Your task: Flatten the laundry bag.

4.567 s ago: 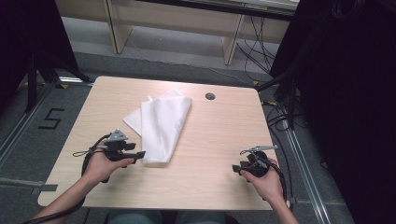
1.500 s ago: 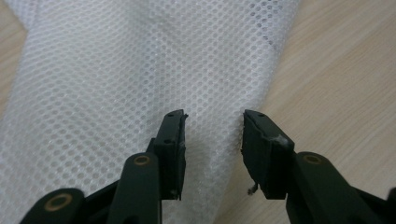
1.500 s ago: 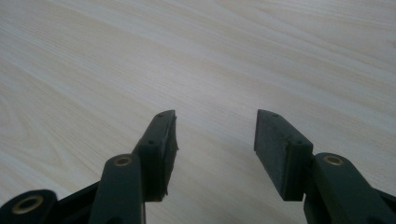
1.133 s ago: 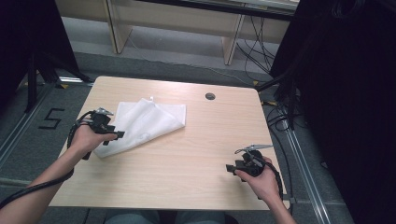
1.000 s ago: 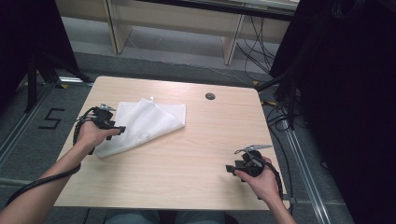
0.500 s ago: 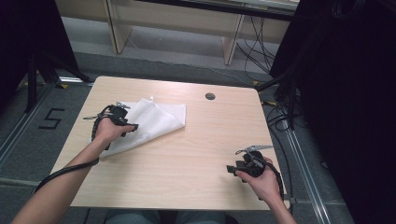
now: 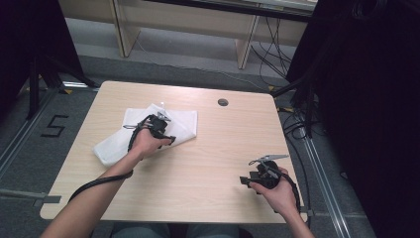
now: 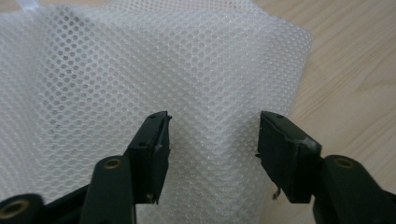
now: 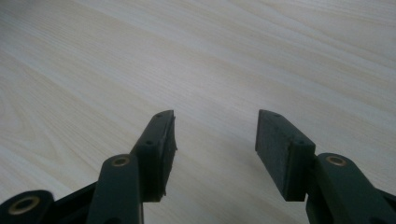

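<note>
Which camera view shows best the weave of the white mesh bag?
The left gripper view: the white mesh bag lies close beyond the open left gripper, each hole distinct. The high view shows its folded outline on the wooden table. The right gripper view shows bare table.

The net bag [image 7: 148, 131] lies on the left half of the table [image 7: 208, 163], and your left gripper [image 7: 166, 139] sits over its near edge. Your right gripper [image 7: 246, 180] is far off near the front right corner. A small round hole [image 7: 223, 102] sits behind, near the back edge.
</note>
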Demonstrator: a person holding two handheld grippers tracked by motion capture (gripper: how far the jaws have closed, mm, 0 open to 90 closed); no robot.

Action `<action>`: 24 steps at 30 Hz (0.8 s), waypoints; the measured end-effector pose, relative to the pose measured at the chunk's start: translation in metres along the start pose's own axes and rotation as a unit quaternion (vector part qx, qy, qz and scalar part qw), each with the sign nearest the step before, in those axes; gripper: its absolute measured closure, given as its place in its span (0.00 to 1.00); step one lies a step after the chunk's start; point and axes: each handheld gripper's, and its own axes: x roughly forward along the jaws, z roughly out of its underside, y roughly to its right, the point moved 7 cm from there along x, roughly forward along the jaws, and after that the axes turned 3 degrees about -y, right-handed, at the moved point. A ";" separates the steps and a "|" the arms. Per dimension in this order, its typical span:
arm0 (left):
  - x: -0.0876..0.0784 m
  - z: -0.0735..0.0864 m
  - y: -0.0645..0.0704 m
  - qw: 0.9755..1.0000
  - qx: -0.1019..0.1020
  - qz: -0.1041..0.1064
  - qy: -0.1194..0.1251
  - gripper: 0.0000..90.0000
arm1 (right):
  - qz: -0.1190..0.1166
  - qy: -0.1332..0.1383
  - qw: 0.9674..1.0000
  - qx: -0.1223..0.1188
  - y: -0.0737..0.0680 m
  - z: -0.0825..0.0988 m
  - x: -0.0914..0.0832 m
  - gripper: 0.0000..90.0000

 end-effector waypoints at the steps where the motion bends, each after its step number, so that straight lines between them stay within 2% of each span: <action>1: 0.001 0.001 0.001 1.000 0.008 0.003 -0.010 0.57 | -0.001 0.013 1.000 0.003 0.000 -0.001 0.002 0.54; 2: 0.004 0.001 0.004 1.000 0.006 0.000 -0.007 0.60 | 0.000 0.015 1.000 0.005 0.001 -0.001 0.002 0.54; 3: 0.006 0.005 0.007 1.000 0.017 0.009 -0.019 0.70 | 0.003 0.006 1.000 0.004 0.003 0.000 -0.001 0.54; 4: 0.006 0.005 0.007 1.000 0.017 0.009 -0.019 0.75 | 0.003 0.006 1.000 0.004 0.003 0.000 -0.001 0.54; 5: 0.007 0.007 0.010 0.999 0.023 0.015 -0.027 0.75 | 0.002 0.006 1.000 0.006 0.003 0.000 -0.001 0.54; 6: 0.008 0.007 0.010 0.999 0.033 0.011 -0.024 0.76 | -0.001 0.008 1.000 0.006 0.003 0.000 -0.001 0.54; 7: 0.007 0.007 0.012 0.999 0.037 0.015 -0.025 0.78 | 0.001 0.008 1.000 0.006 0.003 0.000 -0.002 0.54; 8: 0.007 0.007 0.013 0.999 0.036 0.016 -0.026 0.84 | 0.001 0.020 1.000 0.009 0.003 -0.001 0.000 0.54; 9: 0.007 0.007 0.014 0.999 0.037 0.018 -0.028 0.86 | 0.001 0.019 1.000 0.010 0.003 -0.001 0.000 0.54; 10: 0.007 0.007 0.016 0.999 0.038 0.021 -0.029 0.90 | 0.001 0.006 1.000 0.006 0.002 0.000 -0.002 0.54; 12: 0.007 0.007 0.018 0.998 0.043 0.011 -0.035 0.93 | 0.003 0.007 1.000 0.008 0.002 -0.001 -0.001 0.54; 13: 0.007 0.007 0.020 0.998 0.048 0.010 -0.035 0.94 | 0.001 -0.004 1.000 0.001 0.001 0.000 -0.002 0.54; 14: 0.007 0.008 0.021 0.998 0.046 0.012 -0.036 0.96 | 0.000 0.007 1.000 0.004 0.000 -0.001 -0.001 0.54; 15: 0.006 0.008 0.023 0.998 0.046 0.014 -0.036 0.97 | -0.001 0.007 1.000 0.002 0.000 -0.001 -0.001 0.54; 16: 0.006 0.008 0.026 0.998 0.041 0.017 -0.034 0.98 | 0.000 0.024 1.000 0.005 0.000 -0.003 0.003 0.54; 17: 0.005 0.009 0.028 0.998 0.046 0.024 -0.036 0.98 | 0.000 0.024 1.000 0.005 0.000 -0.003 0.004 0.54; 18: 0.005 0.009 0.032 0.998 0.040 0.030 -0.029 0.98 | -0.004 0.005 1.000 0.000 0.000 -0.001 0.001 0.54; 19: 0.004 0.011 0.036 0.998 0.041 0.037 -0.033 0.98 | 0.000 -0.003 1.000 -0.001 0.000 0.000 0.000 0.54; 20: 0.004 0.011 0.039 0.998 0.042 0.040 -0.027 0.98 | 0.001 0.004 1.000 0.003 0.000 -0.001 0.001 0.54; 24: 0.000 0.016 0.052 0.996 0.054 0.050 -0.040 0.98 | 0.000 0.004 1.000 0.003 -0.001 -0.001 0.001 0.54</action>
